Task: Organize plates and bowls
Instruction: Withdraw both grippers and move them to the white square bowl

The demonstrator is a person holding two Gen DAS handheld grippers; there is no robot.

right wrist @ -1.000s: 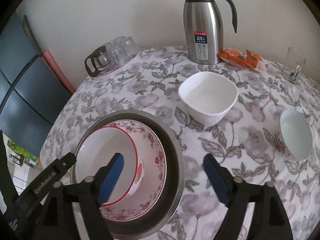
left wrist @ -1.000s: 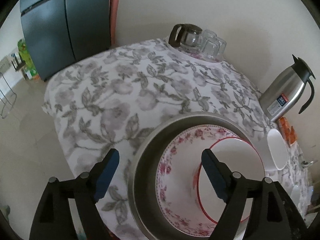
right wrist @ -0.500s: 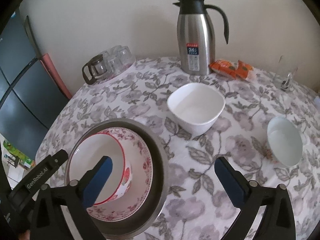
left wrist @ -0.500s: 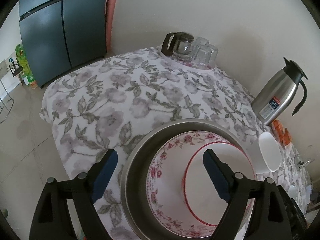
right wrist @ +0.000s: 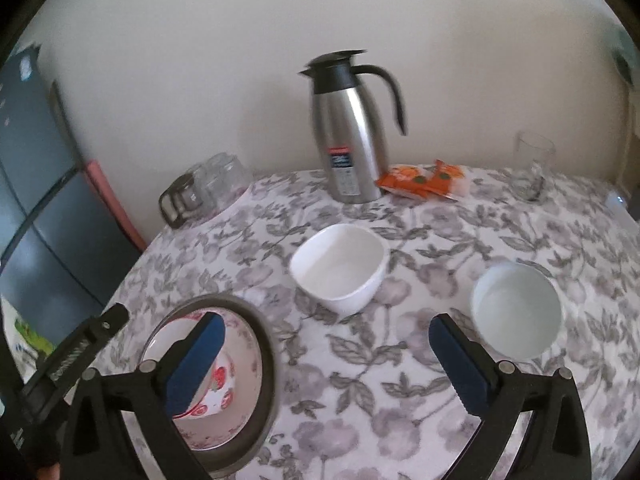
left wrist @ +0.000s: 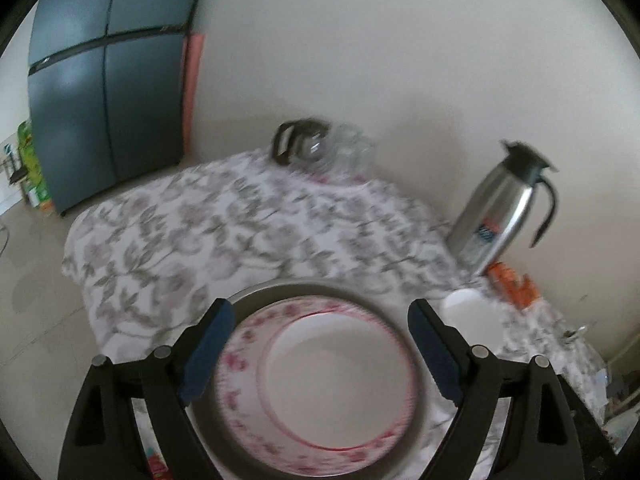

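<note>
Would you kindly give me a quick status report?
Both grippers open, empty. Red-rimmed bowl nested in floral plate; square bowl, round bowl loose. Path unobstructed.

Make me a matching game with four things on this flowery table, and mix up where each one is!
Things:
1. red-rimmed bowl
2. square white bowl
3. orange packets
4. drinking glass

Places:
A. alone at the far right, near the wall
B. lying right beside the steel jug
C. nested in the flowered plate inside the metal basin
D. middle of the table, in front of the steel jug

Pairs: 1-C, 2-D, 3-B, 4-A
</note>
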